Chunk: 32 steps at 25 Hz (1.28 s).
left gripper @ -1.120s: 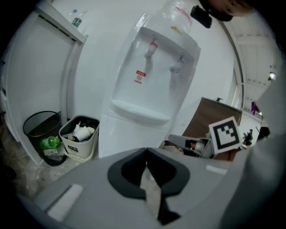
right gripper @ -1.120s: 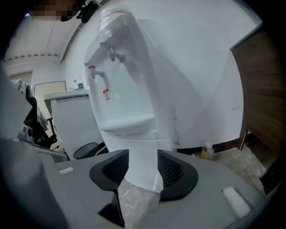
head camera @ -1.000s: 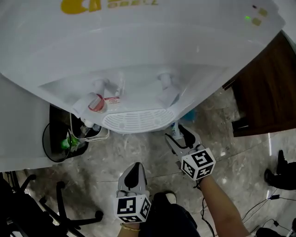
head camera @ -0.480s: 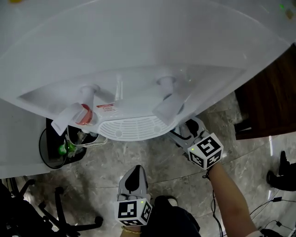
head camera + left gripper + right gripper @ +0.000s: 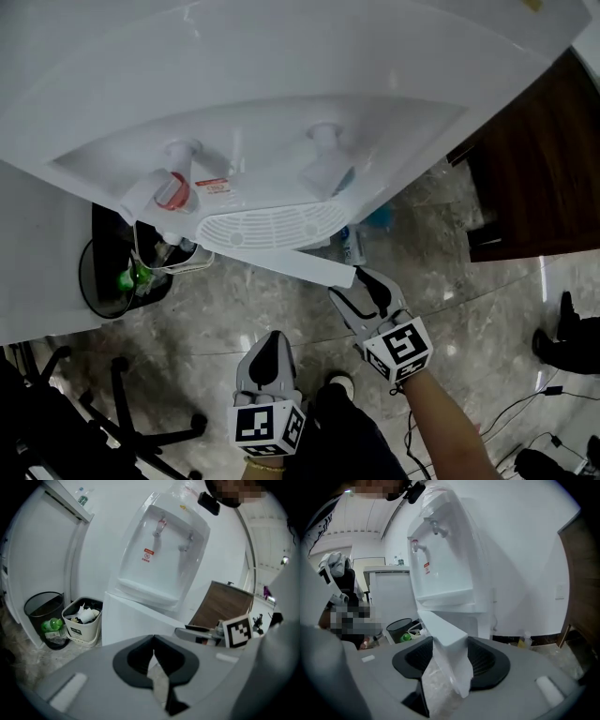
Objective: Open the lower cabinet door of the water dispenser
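The lower cabinet door (image 5: 281, 263) of the water dispenser (image 5: 281, 103) is seen swung outward just under the drip tray (image 5: 272, 227), near the frame's centre. Its free edge is set between the jaws of the right gripper (image 5: 356, 287), which are closing onto it from both sides. The left gripper (image 5: 271, 339) is held at the bottom centre, apart from the door, its jaws clenched on nothing, while a white bin (image 5: 187, 272) and a black bin (image 5: 103, 305) are stood at the left.

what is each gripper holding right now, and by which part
The right gripper has its jaws closing on the free edge of the lower cabinet door, which stands partly open. The left gripper holds nothing, its jaws together.
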Each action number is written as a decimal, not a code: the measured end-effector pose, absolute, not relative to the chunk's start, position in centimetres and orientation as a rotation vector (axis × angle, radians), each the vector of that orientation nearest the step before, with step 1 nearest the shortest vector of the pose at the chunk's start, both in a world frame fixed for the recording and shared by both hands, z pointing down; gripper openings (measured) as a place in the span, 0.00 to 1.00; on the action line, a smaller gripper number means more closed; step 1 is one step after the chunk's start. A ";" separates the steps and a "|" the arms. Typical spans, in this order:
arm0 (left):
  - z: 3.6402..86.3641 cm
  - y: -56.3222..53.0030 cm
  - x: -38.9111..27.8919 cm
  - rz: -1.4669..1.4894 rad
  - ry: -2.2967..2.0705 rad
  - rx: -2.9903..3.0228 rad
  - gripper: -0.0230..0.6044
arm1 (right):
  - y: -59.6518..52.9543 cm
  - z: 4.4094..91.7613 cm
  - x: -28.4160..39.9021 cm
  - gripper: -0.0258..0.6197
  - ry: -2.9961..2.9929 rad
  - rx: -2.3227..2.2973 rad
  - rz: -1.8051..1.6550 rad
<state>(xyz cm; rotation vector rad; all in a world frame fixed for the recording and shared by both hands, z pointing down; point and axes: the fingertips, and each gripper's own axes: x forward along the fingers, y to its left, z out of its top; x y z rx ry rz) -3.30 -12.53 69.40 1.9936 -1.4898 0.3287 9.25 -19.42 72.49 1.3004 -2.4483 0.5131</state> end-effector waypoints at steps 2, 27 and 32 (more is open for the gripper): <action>68.8 -11.6 -4.0 0.331 -1.502 1.977 0.05 | -17.2 72.5 8.4 0.37 -2.431 1.289 0.546; 68.8 -2.7 -19.9 0.318 -1.775 1.755 0.05 | -3.3 72.6 -14.1 0.23 -2.485 0.869 0.759; 68.6 -2.0 -21.6 0.305 -1.804 1.722 0.05 | -3.2 72.5 -16.3 0.22 -2.493 0.826 0.745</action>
